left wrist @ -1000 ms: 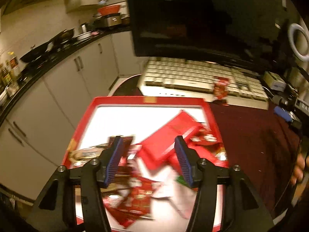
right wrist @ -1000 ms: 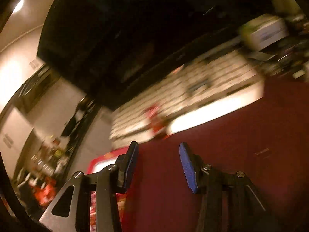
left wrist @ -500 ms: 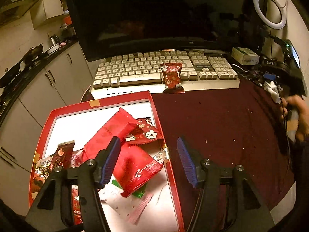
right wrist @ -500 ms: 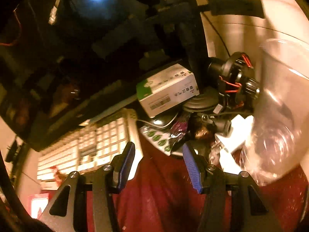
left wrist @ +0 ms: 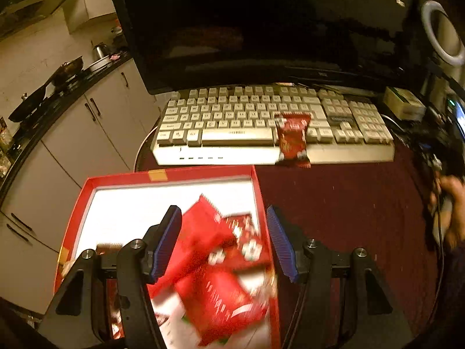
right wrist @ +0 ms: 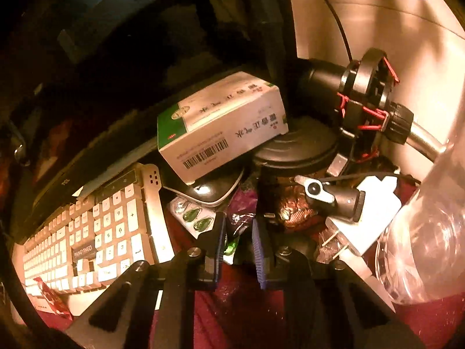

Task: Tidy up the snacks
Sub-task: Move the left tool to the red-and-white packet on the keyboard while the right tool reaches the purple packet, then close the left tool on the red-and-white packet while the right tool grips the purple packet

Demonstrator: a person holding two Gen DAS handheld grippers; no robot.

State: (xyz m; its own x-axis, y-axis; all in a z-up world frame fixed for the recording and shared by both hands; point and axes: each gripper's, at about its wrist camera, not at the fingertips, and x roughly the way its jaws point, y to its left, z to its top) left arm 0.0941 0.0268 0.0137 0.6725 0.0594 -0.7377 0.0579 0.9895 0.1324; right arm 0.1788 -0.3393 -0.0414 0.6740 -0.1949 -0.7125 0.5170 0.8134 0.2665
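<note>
A red box with a white inside holds several red snack packets. My left gripper is open and empty above them. One more red packet lies on the white keyboard; it also shows in the right wrist view. My right gripper has closed on a purple and green snack wrapper in the clutter right of the keyboard.
A dark monitor stands behind the keyboard. A white and green carton, a blister pack, a white plug, a camera mount and a clear plastic cup crowd the right gripper. A ring light stands far right.
My right gripper moved in towards the clutter and closed from open onto the purple wrapper. My left gripper drew back and left over the red box, staying open.
</note>
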